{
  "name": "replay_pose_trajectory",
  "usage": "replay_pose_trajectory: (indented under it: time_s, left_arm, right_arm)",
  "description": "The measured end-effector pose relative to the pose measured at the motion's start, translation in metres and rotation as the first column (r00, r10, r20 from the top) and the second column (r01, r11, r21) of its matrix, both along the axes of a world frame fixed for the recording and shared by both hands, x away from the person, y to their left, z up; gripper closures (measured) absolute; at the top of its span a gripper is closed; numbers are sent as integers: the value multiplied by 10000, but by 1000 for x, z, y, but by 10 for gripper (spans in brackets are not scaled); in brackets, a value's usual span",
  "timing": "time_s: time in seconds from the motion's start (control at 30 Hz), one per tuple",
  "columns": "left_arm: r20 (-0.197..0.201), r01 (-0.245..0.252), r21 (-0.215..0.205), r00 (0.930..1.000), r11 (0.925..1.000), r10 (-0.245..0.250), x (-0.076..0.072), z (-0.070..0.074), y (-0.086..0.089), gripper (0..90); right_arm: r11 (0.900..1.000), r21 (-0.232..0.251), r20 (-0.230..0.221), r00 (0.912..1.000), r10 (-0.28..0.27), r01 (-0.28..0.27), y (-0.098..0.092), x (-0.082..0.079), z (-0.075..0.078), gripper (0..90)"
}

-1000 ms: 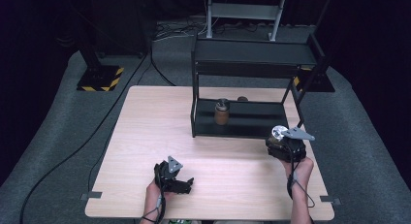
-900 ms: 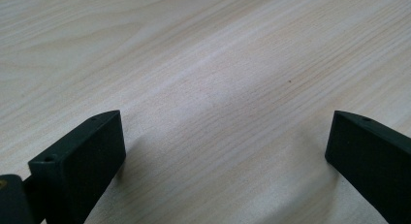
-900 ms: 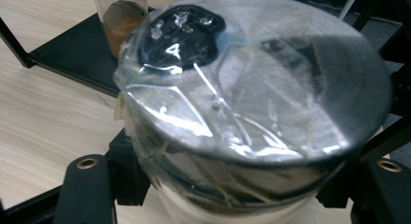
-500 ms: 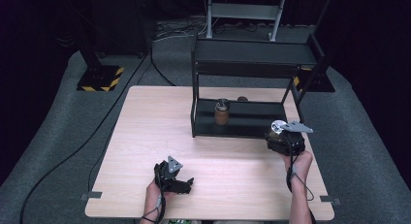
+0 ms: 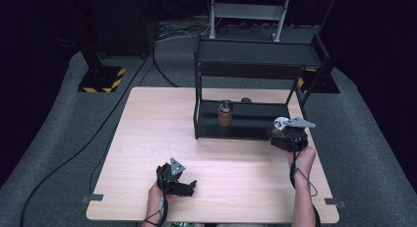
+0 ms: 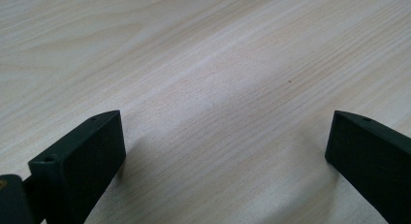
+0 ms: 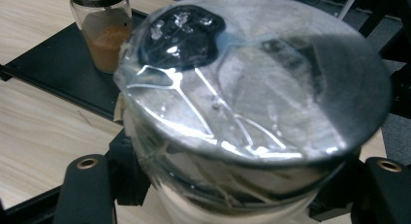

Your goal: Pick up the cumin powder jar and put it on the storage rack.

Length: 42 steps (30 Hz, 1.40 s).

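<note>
High view: the right tongs (image 5: 287, 133) sit at the right front corner of the black shelf rack (image 5: 255, 60), carrying a jar — its silver lid (image 5: 281, 122) catches the light. A spice jar (image 5: 225, 114) already stands on the lower shelf. I'd say the risk is clipping the rack's post going in.

Left gripper view: the left tongs (image 6: 225, 151) are spread wide over bare bench (image 6: 203, 64), holding nothing.

Right gripper view: jaws clamped on the plastic-wrapped jar (image 7: 232, 185) just under its lid — slick wrap, so it could slip.

Pale wood-grain counter (image 6: 203, 64) — smooth, matt; round brushed-metal lid (image 7: 271, 83) under glossy, wrinkled clear film; clear glass spice jar (image 7: 101, 32).
</note>
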<state>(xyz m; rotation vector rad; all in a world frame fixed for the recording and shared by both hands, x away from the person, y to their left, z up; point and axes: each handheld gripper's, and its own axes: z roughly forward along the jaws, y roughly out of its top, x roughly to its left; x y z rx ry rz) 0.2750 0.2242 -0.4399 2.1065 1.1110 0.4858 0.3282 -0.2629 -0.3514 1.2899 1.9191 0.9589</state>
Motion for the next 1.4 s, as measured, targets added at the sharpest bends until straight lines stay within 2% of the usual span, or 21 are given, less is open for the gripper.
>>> replay_pose_trajectory:
  time_s: [0.3,0.9,1.4]
  left_arm:
    - [14,0,15,10000,10000,-1,0,0,0,4]
    - [35,-6,24,10000,10000,6,-1,0,-1,4]
    - [23,1,23,10000,10000,-1,0,0,0,4]
  right_arm:
    - [10000,-61,-112,9999,-42,42,3,12,0,300]
    - [9998,157,-297,9995,-99,103,0,32,-4,301]
    - [9999,151,-173,9998,-78,81,5,51,-9,300]
